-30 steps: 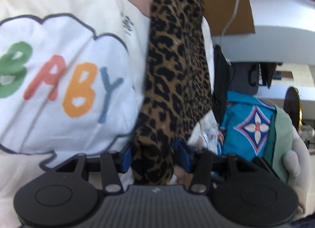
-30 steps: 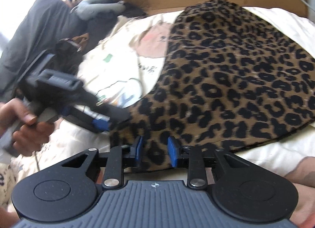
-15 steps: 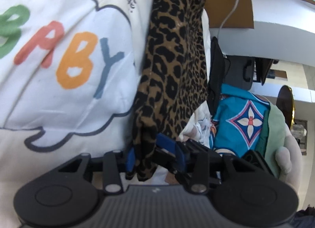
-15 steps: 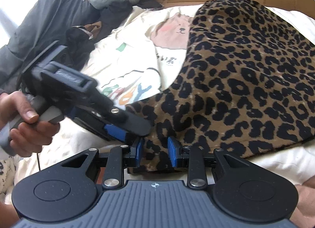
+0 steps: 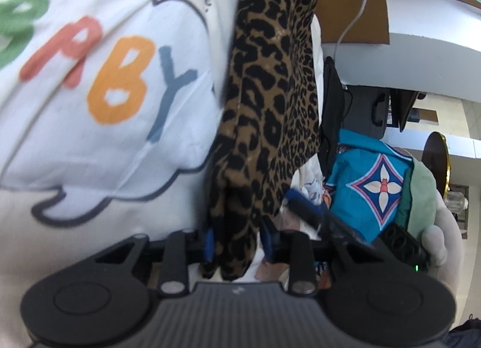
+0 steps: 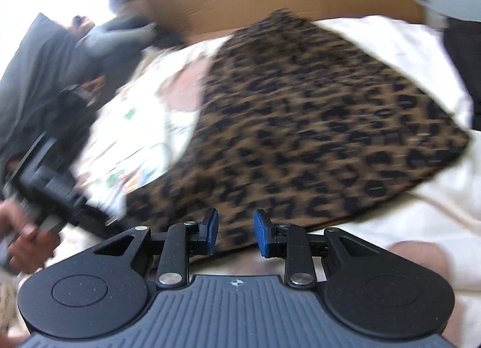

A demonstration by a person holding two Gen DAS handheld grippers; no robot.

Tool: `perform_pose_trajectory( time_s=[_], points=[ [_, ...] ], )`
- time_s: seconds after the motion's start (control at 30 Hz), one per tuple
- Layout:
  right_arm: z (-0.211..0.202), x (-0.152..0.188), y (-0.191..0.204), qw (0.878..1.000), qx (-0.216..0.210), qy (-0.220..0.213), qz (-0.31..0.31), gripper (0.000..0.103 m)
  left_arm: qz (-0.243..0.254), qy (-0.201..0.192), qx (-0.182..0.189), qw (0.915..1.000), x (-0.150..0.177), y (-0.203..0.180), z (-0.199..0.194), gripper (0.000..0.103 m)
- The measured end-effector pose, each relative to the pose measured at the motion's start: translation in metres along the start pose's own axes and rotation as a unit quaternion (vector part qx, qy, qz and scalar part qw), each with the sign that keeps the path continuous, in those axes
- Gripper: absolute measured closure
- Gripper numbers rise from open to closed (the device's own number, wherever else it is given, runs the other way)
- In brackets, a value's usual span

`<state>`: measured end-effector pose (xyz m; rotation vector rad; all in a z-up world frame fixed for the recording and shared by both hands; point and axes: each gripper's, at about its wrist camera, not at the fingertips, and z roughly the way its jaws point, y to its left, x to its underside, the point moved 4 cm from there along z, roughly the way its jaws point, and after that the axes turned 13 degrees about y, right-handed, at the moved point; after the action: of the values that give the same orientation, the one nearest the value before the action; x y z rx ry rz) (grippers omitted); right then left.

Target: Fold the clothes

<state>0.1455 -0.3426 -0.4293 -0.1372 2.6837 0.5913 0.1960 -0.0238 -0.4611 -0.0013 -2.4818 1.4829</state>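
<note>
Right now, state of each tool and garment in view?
left tool: shut on leopard-print garment, a bunched edge between its pads.
right tool: open, pads apart, nothing gripped.
leopard-print garment: spread over the BABY-print fabric, one edge pinched and lifted.
BABY-print fabric: spread flat underneath, partly covered.
teal patterned garment: lying in a pile at the side, not held.

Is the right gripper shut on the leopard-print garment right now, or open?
Open. The right gripper shows a clear gap between its blue pads, with the leopard-print garment lying beyond them, not pinched.
</note>
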Motion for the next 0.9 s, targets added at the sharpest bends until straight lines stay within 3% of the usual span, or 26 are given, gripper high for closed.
perform_pose_trajectory(
  time_s=[0.1,0.17,0.57,0.9],
  points=[
    [-0.008,-0.008,-0.029,0.999,0.020,-0.018,0.039,0.072,0.001,0.004,-0.003,1.0000,0.001,-0.001,0.004,0.074],
    [-0.013,-0.013,-0.046,0.997,0.032,-0.031,0.059,0.072,0.004,0.009,-0.006,0.9999,0.001,-0.002,0.005,0.095],
    [-0.031,-0.026,-0.141,0.979,0.102,-0.071,0.163,0.071,0.012,-0.018,-0.012,0.9997,0.001,-0.008,-0.023,0.097],
    [-0.021,-0.041,-0.155,0.983,0.087,-0.066,0.145,0.071,0.011,-0.055,-0.039,0.9977,-0.011,0.001,-0.050,0.097]
  ],
)
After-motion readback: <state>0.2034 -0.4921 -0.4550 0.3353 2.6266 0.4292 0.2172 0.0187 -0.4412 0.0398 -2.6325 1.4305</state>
